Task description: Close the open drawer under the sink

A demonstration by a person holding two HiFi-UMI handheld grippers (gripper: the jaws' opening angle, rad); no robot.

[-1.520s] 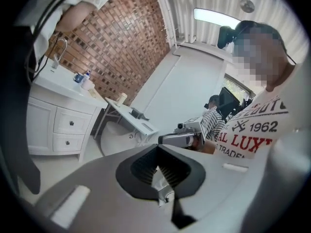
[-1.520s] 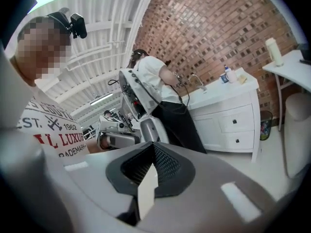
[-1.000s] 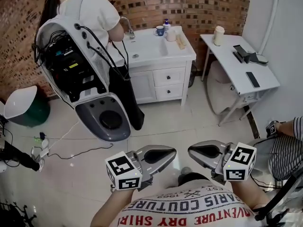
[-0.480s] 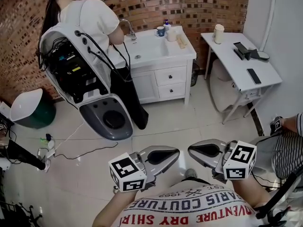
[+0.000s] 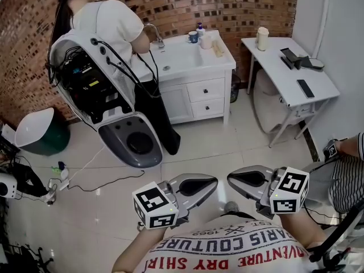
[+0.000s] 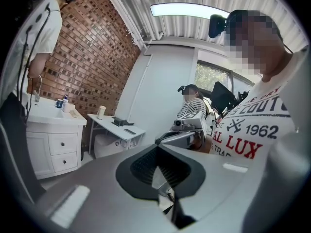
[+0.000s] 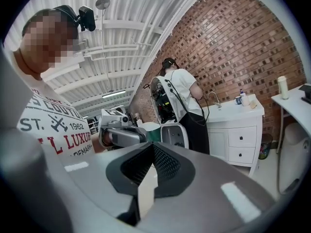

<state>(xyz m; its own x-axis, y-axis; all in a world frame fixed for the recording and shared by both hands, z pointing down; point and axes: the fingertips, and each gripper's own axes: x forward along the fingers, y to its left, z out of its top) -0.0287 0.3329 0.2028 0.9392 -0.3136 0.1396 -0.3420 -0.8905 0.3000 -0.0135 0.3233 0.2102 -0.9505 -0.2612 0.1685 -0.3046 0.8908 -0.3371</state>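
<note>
The white sink cabinet stands against the brick wall, far across the floor from me. Its two small drawers, upper and lower, look about flush from here; I cannot tell whether either stands out. The cabinet also shows in the left gripper view and the right gripper view. My left gripper and right gripper are held low before my chest, tips pointing at each other. Both are shut and hold nothing.
A person in a white shirt stands at the sink's left, a large white-and-grey shell device hanging behind them. A white table stands to the right. A seated person's striped sleeve is nearby, a green bin at left, cables on the floor.
The head view has shifted slightly, so the room sits a little lower and to the right. Both grippers keep the same pose before my chest, still shut.
</note>
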